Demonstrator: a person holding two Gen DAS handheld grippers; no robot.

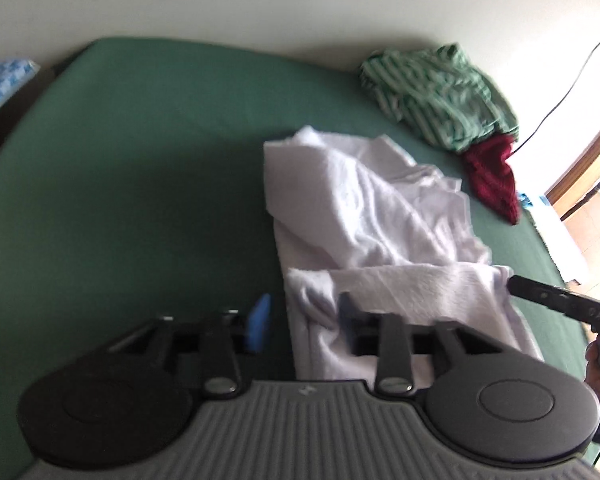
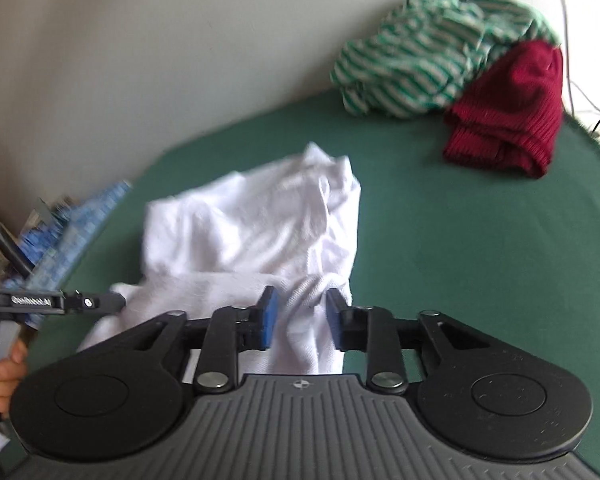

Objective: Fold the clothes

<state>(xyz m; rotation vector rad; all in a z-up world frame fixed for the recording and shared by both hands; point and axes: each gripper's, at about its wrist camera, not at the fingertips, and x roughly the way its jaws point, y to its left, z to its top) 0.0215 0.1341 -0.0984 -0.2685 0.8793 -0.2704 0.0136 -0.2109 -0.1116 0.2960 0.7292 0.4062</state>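
Both tongs part-open | left tongs (image 1: 300, 320), right tongs (image 2: 299, 312) straddle white garment (image 2: 252, 224), unclamped

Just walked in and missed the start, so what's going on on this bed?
A person is folding laundry with a hand-held gripper in each hand. Both work at the near edge of the white garment on the green sheet; the right hand-held gripper stands open around a bunched fold. A striped garment and a red knit wait behind.

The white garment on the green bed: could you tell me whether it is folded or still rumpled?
Rumpled: the white garment lies bunched and creased, edges uneven, no neat fold.
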